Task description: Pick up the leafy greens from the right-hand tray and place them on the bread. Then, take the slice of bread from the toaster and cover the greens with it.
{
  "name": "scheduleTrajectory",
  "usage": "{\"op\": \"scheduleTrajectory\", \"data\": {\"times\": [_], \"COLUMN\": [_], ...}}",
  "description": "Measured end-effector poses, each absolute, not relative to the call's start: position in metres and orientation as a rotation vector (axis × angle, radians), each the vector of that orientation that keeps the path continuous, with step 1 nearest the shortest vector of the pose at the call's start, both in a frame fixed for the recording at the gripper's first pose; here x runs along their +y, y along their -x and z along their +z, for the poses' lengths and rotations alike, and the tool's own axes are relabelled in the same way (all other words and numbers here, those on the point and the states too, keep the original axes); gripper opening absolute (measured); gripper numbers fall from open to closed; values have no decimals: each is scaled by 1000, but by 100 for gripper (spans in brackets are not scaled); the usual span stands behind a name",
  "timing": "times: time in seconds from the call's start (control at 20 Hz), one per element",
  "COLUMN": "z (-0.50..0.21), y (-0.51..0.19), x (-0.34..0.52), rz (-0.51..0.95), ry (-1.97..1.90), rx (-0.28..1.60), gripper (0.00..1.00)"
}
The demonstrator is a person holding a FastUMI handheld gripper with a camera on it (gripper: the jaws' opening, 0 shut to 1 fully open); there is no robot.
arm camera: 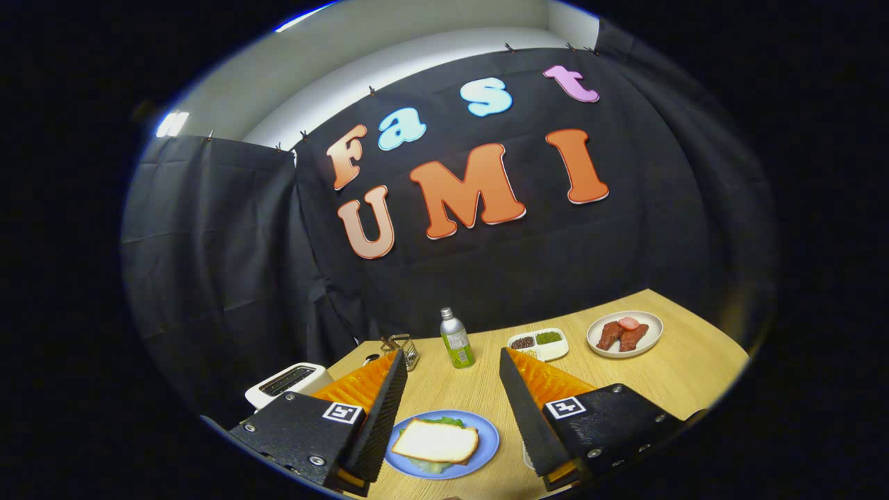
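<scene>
Your gripper [450, 389] hangs above the table [694, 375], its fingers spread apart and empty. Between them a blue plate [489, 437] holds bread [436, 441] laid over greens [444, 421]. The toaster [288, 383] sits at ten o'clock. Farther off: a bottle [456, 338] at twelve, a divided dish [538, 344] at one, meat on a plate [624, 334] at two.

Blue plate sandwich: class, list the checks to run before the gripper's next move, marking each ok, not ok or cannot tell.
1. Bread slice covers leafy greens on the blue plate: ok.
2. Gripper open, fingers holding nothing: ok.
3. Fingers clear of the bread slice: ok.
4. Toaster slots hold no bread: cannot tell.
5. Green bottle upright, beyond the fingers: ok.
</scene>
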State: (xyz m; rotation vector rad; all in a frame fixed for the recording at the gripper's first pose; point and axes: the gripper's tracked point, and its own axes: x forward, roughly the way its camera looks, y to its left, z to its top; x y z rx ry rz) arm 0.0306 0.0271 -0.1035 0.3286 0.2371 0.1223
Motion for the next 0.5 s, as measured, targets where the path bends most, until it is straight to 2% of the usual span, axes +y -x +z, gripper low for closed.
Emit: {"op": "scheduleTrajectory", "data": {"times": [0.2,0.5], "z": [-59,-28], "y": [-17,-5], "x": [17,-8], "rz": [109,13], "ry": [-239,-146], "rx": [85,-10], "gripper": [86,90]}}
